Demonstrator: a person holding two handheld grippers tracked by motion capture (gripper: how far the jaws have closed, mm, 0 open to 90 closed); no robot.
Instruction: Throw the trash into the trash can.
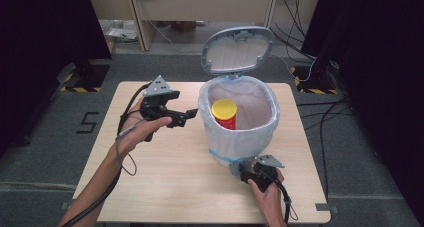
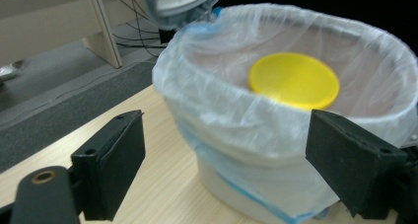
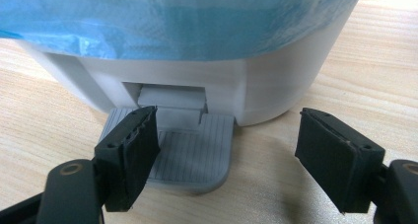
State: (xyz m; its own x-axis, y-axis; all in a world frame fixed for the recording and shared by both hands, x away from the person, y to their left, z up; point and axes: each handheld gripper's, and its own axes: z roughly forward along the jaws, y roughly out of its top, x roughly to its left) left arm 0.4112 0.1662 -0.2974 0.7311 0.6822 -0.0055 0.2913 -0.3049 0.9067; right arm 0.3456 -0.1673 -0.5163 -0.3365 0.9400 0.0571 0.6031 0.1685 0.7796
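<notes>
A white pedal bin (image 1: 239, 122) lined with a thin plastic bag stands on the table, its grey lid (image 1: 239, 49) raised at the back. Inside it stands a red can with a yellow cap (image 1: 224, 113), and the cap (image 2: 294, 80) is seen from close by in the left gripper view. My left gripper (image 1: 186, 116) hovers open just left of the bin's rim and points at it, with nothing between its jaws (image 2: 224, 135). My right gripper (image 1: 241, 168) is low at the bin's front. Its jaws stand apart (image 3: 226, 130), one jaw resting on the grey ribbed foot pedal (image 3: 192, 155).
The wooden table (image 1: 165, 187) has bare room to the left and front of the bin. Its right edge runs close to the bin. Black curtains, cables and desk legs stand on the grey floor beyond the table.
</notes>
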